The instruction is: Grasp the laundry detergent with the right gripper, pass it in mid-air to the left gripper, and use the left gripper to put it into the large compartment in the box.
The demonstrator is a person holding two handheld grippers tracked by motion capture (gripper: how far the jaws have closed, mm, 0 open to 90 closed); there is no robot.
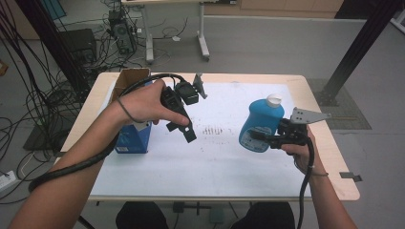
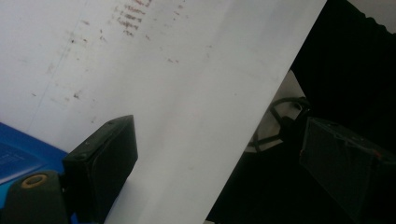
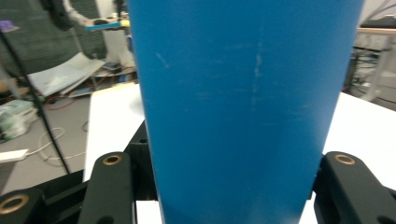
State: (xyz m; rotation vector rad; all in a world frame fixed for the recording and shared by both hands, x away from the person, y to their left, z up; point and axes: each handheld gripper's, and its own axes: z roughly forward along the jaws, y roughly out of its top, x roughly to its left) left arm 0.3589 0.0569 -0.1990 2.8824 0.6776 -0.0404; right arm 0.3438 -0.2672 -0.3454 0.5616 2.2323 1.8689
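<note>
Your right tongs clamp the lower body of the blue bottle, holding it upright and clear of the table, over its right half; in the right gripper view the bottle's blue wall sits between both jaws. Your left tongs hang empty with the jaws spread wide, above the white sheet at mid-table. Farther off, at the left edge, stands the open cardboard box with its blue side. The step in hand appears to be carrying the bottle; the next move calls for a steady, upright carry toward the box.
</note>
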